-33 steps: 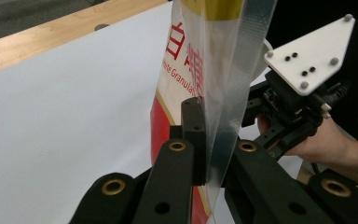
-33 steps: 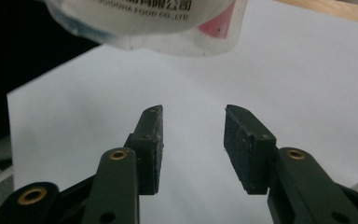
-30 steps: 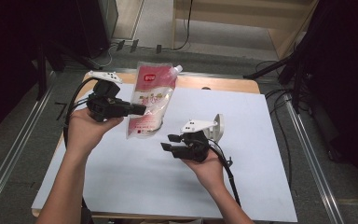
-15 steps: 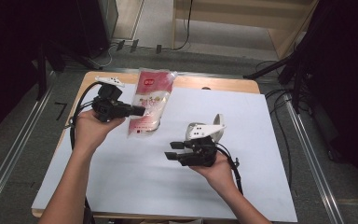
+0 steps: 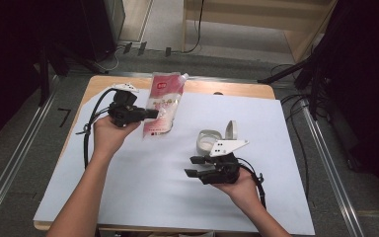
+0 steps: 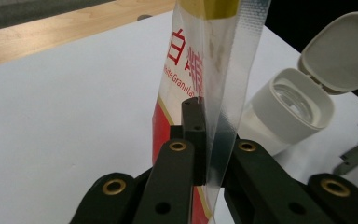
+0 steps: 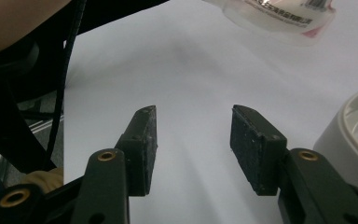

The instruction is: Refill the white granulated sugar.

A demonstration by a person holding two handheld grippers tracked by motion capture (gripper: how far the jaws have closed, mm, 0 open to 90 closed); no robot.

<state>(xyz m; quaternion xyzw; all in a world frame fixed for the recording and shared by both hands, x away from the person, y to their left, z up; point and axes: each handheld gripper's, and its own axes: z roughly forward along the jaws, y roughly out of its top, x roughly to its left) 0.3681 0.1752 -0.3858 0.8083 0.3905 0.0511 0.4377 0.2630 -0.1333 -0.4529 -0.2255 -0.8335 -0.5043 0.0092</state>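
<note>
The red-and-clear plastic sugar pouch (image 5: 162,104), at the tabletop's (image 5: 128,197) 11 o'clock, is clamped at its clear side seam by the left tongs (image 5: 150,113), jaws closed on it. At 5 o'clock from the pouch, the right tongs (image 5: 193,167) hover with jaws spread and empty, just beside the round white flip-lid container (image 5: 209,139).

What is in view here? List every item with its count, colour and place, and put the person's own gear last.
Sugar pouch: one, clear with red and white print, far left of the sheet, its edge clamped by the left gripper.
Container: one, white, flip lid open, middle of the sheet, beside the right gripper.
Sheet: one, white, covering most of the table.
Table: one, light wood, bare along the far edge.
Left gripper: one, black, shut on the pouch's clear seam.
Right gripper: one, black, jaws apart, holding nothing, above the sheet.
Hands: two, one on each gripper.
</note>
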